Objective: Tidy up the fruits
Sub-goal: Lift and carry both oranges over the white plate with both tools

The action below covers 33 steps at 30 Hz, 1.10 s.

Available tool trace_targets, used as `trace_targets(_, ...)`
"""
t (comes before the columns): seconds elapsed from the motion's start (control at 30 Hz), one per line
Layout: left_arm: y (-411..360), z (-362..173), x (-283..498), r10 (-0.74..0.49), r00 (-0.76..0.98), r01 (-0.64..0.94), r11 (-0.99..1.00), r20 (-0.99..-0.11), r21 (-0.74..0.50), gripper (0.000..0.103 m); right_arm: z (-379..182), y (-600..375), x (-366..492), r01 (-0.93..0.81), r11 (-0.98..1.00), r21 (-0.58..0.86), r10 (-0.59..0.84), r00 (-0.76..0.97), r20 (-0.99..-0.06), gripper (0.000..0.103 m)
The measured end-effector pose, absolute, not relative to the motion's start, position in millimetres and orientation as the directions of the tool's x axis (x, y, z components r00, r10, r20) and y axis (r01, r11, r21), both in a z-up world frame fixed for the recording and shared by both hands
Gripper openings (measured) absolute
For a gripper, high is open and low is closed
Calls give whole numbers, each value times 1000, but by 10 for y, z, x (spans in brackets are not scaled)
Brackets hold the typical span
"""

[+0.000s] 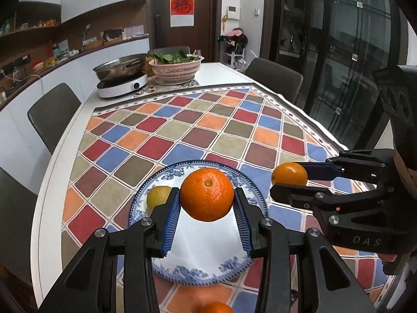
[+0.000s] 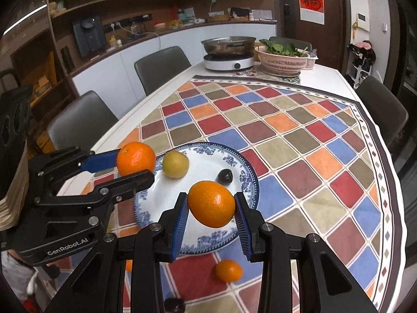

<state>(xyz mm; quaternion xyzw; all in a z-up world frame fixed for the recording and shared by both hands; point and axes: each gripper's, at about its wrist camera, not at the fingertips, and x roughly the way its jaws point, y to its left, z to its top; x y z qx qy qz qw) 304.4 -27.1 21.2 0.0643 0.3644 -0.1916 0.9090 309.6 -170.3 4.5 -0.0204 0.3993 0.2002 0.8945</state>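
My left gripper (image 1: 207, 203) ribbed blue pads pinching big dimpled orange (image 1: 207, 194) over blue-white plate (image 1: 198, 274), right gripper (image 2: 211, 208) clamping oval orange (image 2: 211, 204), yellow-green fruit (image 2: 175, 163) at plate's 11 o'clock, small dark fruit (image 2: 225, 176) w/ it, small orange (image 2: 228, 270) on checked cloth (image 2: 299, 143) at 6.

I am looking over a white oval table (image 2: 323, 74) wearing a multicoloured checked cloth (image 2: 299, 140). A blue-and-white porcelain plate (image 2: 242, 167) is sitting near on the cloth, a small orange (image 2: 228, 270) lying just beside it. At the far end a white induction cooker (image 2: 229, 64) and a pink plastic colander (image 2: 282, 64) are standing.
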Motion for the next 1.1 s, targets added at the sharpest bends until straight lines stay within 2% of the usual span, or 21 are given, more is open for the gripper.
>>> trace_targets(0.5, -296, -150, 3800, -300, 534, 446, 894, -791, -38, 40, -360, -1576, 3641, -356, 920, 164, 339, 512, -789, 36)
trace_targets(0.67, -331, -357, 3998, -262, 486, 441, 897, -834, -25, 40, -537, -1590, 3792, -336, 924, 184, 334, 472, -816, 36)
trace_targets(1.1, -387, -543, 4218, -219, 452, 445, 895, -865, 6, 40, -785, -1547, 4000, -341, 924, 173, 316, 428, -847, 36)
